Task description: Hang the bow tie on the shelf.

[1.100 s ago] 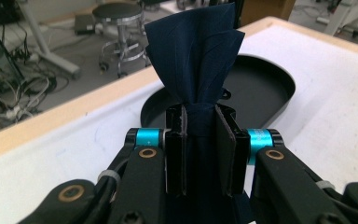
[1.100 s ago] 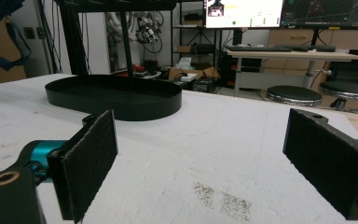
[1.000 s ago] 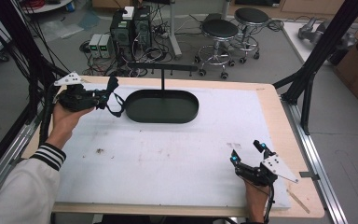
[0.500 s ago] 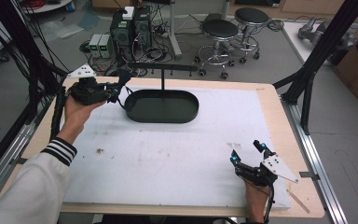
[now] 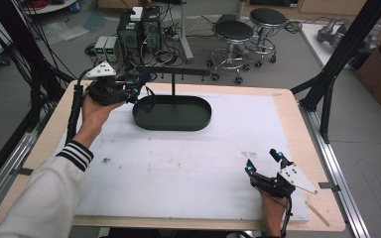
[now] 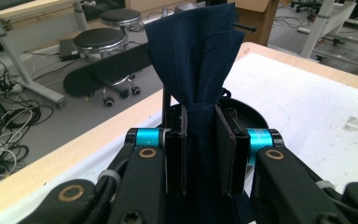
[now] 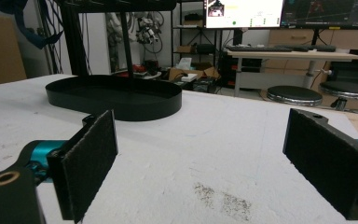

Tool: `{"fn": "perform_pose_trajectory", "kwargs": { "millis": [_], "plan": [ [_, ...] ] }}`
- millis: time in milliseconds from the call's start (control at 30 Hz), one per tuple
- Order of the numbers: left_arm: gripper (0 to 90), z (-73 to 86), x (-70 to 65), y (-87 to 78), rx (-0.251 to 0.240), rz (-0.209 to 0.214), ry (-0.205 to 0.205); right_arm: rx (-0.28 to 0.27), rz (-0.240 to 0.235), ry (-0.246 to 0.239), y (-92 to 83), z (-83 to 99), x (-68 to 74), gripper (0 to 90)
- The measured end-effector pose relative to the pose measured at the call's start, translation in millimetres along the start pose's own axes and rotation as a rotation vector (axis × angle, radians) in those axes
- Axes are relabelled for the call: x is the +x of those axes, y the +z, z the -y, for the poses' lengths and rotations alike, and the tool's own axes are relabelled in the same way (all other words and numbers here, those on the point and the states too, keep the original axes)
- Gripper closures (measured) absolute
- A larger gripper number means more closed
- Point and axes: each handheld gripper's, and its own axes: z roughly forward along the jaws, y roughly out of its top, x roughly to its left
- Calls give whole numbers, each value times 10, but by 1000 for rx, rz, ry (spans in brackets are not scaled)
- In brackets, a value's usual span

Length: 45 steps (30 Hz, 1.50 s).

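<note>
Two tools differ: the left tool, at ten o'clock, clenches a bunched navy cloth that could snag the black oval stand's crossbar, while the right tool gapes empty.

No readable text anywhere. The monitors in the right gripper view show windows and graphics, but it's too small and blurred to read. No labels, brands or numbers legible on the surface.
</note>
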Motion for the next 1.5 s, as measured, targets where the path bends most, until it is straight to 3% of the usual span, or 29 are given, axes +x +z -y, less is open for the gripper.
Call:
{"fn": "perform_pose_trajectory", "kwargs": {
  "millis": [333,733,933,1167,1300,1500],
  "plan": [
    [750,-116,-102,227,-4,1,14,-4,-2,-1,0,0,-6,90],
    [750,-240,-104,395,-16,-26,31,-3,-2,3,0,1,-7,90],
    [750,-270,-76,508,-10,-60,40,-7,-3,1,2,1,-11,90],
    [750,-300,-20,588,-30,-96,24,-7,-3,4,0,1,-13,90],
    [750,-339,-9,657,-43,-116,36,-9,-2,8,1,2,-13,90],
    [750,-297,48,722,-39,-151,30,-6,-5,16,-2,1,-14,90]
  ]
}}
